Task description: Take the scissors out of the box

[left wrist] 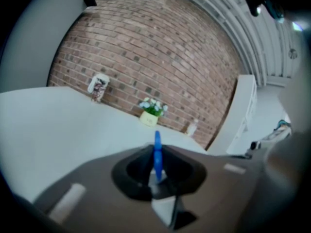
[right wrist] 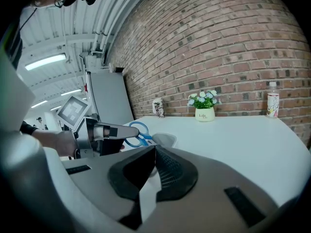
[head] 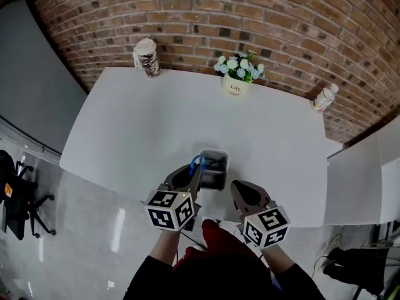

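Note:
A small grey box (head: 217, 156) stands near the front edge of the white table (head: 144, 130). The blue handle of the scissors (head: 197, 162) sticks up at the box's left side. My left gripper (head: 192, 170) is shut on that handle. In the left gripper view the blue handle ring (left wrist: 157, 152) stands edge-on, pinched between the jaws. The right gripper view shows the scissors (right wrist: 137, 132) held just over the box (right wrist: 164, 140); their blades are hidden. My right gripper (head: 240, 195) hangs to the right of the box, jaws shut with nothing between them (right wrist: 155, 152).
At the table's back stand a flower pot (head: 238, 80), a patterned cup (head: 146, 56) at the left and a small bottle (head: 325, 96) at the right. A white cabinet (head: 356, 180) adjoins the table's right side. A black chair (head: 15, 199) is on the floor at the far left.

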The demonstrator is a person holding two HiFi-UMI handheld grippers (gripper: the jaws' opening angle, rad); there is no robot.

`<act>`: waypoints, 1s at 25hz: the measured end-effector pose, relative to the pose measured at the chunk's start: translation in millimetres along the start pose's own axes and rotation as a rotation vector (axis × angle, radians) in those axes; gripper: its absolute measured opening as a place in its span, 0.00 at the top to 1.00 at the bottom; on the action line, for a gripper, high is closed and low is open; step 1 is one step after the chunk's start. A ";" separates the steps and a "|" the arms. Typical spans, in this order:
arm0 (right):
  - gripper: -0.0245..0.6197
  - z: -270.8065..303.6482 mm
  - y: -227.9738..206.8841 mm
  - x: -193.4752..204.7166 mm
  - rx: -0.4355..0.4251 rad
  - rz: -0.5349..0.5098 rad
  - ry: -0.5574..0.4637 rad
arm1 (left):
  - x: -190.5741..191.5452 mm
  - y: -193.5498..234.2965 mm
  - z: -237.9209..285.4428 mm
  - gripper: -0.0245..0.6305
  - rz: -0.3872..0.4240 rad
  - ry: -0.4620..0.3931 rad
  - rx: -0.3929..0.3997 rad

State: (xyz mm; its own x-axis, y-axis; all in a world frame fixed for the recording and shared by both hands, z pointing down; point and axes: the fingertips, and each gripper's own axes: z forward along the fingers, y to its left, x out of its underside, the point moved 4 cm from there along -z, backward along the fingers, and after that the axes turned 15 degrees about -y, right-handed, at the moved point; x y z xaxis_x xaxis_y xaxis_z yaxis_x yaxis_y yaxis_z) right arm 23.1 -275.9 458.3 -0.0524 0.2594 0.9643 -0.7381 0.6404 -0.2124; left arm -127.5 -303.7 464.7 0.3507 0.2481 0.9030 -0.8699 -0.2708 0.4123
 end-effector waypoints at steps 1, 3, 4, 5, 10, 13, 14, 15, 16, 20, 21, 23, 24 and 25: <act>0.95 -0.5 1.5 0.2 -0.003 -0.002 0.000 | -1.5 -0.2 -2.2 0.89 -0.002 -0.007 -0.001; 0.95 -1.4 4.8 0.6 -0.009 -0.006 0.000 | -4.8 -0.3 -7.2 0.89 -0.006 -0.022 -0.004; 0.95 -1.8 6.4 0.5 -0.013 -0.009 -0.001 | -6.6 -0.4 -9.9 0.89 -0.008 -0.030 -0.006; 0.95 -2.2 8.1 0.3 -0.017 -0.011 -0.002 | -8.4 -0.7 -12.6 0.89 -0.010 -0.038 -0.008; 0.95 -4.0 18.4 -1.1 -0.038 -0.020 -0.012 | -17.2 -1.8 -27.3 0.89 -0.011 -0.073 -0.019; 0.95 -4.5 26.5 -1.6 -0.057 -0.027 -0.014 | -22.5 -1.1 -37.6 0.89 -0.007 -0.090 -0.030; 0.95 -4.9 29.0 -1.8 -0.063 -0.029 -0.015 | -24.0 -0.7 -41.3 0.89 -0.007 -0.095 -0.035; 0.95 -5.5 31.3 -2.0 -0.067 -0.032 -0.016 | -25.4 -0.3 -44.9 0.89 -0.006 -0.101 -0.040; 0.95 -5.9 33.5 -2.1 -0.072 -0.033 -0.017 | -26.7 0.3 -48.5 0.89 -0.006 -0.106 -0.046; 0.95 -5.4 42.5 -2.6 -0.097 -0.042 -0.021 | -31.6 3.6 -63.8 0.89 -0.002 -0.131 -0.073; 0.95 -5.2 45.0 -2.6 -0.104 -0.045 -0.023 | -32.4 4.6 -67.8 0.89 -0.001 -0.138 -0.080; 0.95 -4.7 51.0 -3.3 -0.117 -0.049 -0.027 | -34.3 6.7 -75.9 0.89 -0.001 -0.148 -0.094; 0.95 -4.2 54.4 -4.0 -0.125 -0.051 -0.028 | -35.5 8.0 -80.2 0.89 -0.003 -0.154 -0.102; 0.95 -3.3 57.9 -4.7 -0.134 -0.053 -0.030 | -37.0 9.7 -84.5 0.89 -0.005 -0.160 -0.111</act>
State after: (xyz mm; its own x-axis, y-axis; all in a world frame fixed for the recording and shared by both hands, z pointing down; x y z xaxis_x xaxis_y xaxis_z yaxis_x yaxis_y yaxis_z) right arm -17.2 -237.6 440.9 -0.0368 0.2024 0.9786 -0.6444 0.7437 -0.1780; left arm -178.2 -236.9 425.0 0.3978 0.0959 0.9125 -0.8979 -0.1640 0.4086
